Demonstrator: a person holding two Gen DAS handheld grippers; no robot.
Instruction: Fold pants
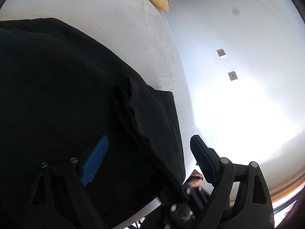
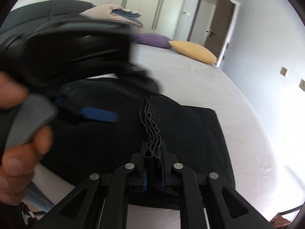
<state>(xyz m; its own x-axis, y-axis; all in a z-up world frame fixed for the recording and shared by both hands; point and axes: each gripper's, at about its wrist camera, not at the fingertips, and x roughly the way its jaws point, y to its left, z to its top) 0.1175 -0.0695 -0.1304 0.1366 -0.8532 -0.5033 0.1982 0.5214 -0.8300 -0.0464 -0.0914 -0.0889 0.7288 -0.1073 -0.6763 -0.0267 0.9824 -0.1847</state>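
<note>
Now: pants [image 2: 171,126] dark, spread on bed [image 2: 219,87], near its front edge. Right gripper [image 2: 153,164] clamped on bunched layered hem, stack pinched tight between jaws. Left gripper [image 1: 150,160] jaws wide apart, nothing between, hovering over cloth; person's hand [image 2: 17,133] on its grip, blurred. Risk: thick stack slips from right pinch if pulled hard, layers fan out, fold goes crooked. Risk: open left finger [image 1: 95,162] snags cloth, drags it off edge. Yellow pillow [image 2: 192,51] well apart, no trouble.
</note>
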